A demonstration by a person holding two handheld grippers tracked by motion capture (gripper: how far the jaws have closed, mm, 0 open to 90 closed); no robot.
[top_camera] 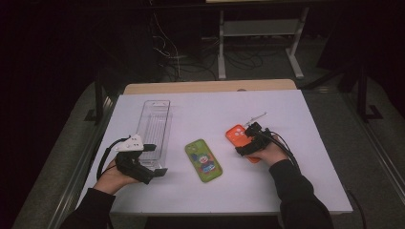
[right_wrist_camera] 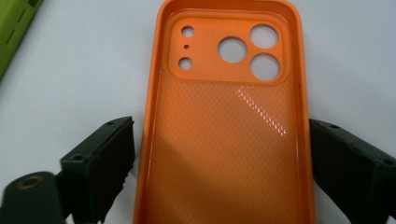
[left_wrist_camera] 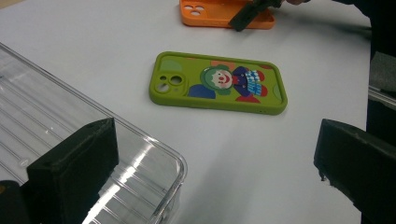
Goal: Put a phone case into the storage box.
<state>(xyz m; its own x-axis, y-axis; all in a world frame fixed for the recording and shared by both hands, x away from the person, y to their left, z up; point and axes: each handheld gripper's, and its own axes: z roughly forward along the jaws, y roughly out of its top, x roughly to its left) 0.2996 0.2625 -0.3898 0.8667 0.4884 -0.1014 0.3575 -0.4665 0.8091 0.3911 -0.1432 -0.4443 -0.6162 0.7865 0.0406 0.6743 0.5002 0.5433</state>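
Note:
An orange phone case [top_camera: 235, 133] lies hollow side up on the white table [top_camera: 200, 107], camera holes at its far end [right_wrist_camera: 224, 93]. My right gripper [top_camera: 247, 139] straddles its near half, open, one jaw close along each long edge [right_wrist_camera: 222, 154]. A green phone case [top_camera: 204, 160] with a cartoon clown lies flat in the middle [left_wrist_camera: 217, 81]. My left gripper [top_camera: 155, 160] is open at the near end of a clear plastic tray [top_camera: 157, 101], one jaw over the tray's corner [left_wrist_camera: 154, 154], nothing between its jaws [left_wrist_camera: 215, 140].
The tray runs lengthwise away from me on the left of the table. A wooden strip [top_camera: 210, 87] borders the far edge. Cables and metal table legs [top_camera: 222, 47] lie on the floor beyond. Bare white surface stretches across the far half.

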